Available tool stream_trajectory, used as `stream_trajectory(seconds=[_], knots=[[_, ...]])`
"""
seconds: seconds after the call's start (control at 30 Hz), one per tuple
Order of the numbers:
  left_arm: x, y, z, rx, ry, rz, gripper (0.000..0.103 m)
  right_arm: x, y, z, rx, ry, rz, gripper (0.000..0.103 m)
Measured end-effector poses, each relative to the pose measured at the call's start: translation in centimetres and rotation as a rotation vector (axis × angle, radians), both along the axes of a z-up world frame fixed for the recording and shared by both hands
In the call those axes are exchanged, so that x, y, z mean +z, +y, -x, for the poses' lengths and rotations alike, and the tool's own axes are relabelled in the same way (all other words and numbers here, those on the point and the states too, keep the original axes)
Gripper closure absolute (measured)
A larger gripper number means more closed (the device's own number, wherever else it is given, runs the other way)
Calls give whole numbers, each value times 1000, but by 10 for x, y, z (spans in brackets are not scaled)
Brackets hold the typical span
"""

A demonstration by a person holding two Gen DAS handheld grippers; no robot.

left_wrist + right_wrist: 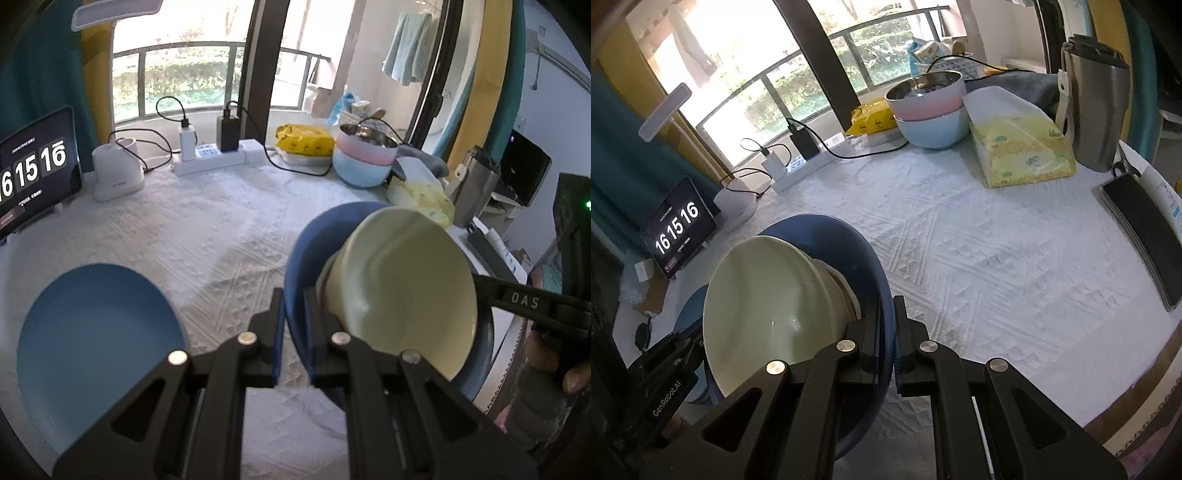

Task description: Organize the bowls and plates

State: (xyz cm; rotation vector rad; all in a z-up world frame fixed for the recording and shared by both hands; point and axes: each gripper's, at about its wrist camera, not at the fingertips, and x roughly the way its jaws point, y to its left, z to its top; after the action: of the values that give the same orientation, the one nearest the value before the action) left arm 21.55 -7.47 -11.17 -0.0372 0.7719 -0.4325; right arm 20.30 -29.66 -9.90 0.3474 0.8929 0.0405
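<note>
With both my left gripper (pixel 293 325) and right gripper (pixel 885 332) clamped on the rim of the tilted dark blue plate (pixel 306 243), the cream bowl (pixel 402 280) leaning inside it above the table (pixel 960 240), I level slowly so that the bowl cannot slide out.

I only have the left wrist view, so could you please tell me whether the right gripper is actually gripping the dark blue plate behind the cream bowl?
Observer: Yes, the right gripper has its fingers shut on the rim of the dark blue plate.
Operator: Thank you. What is the dark strip beyond the cream bowl?
Observer: A black phone, lying flat near the right edge of the table.
</note>
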Motion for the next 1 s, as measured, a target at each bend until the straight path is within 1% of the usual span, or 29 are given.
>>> stream_trajectory(seconds=[0.53, 1.0], knots=[[19, 28, 5, 49, -45, 25, 95, 25, 28, -8, 51, -49, 23, 96], [33, 67, 11, 114, -81, 46, 95, 42, 64, -17, 118, -82, 34, 96]])
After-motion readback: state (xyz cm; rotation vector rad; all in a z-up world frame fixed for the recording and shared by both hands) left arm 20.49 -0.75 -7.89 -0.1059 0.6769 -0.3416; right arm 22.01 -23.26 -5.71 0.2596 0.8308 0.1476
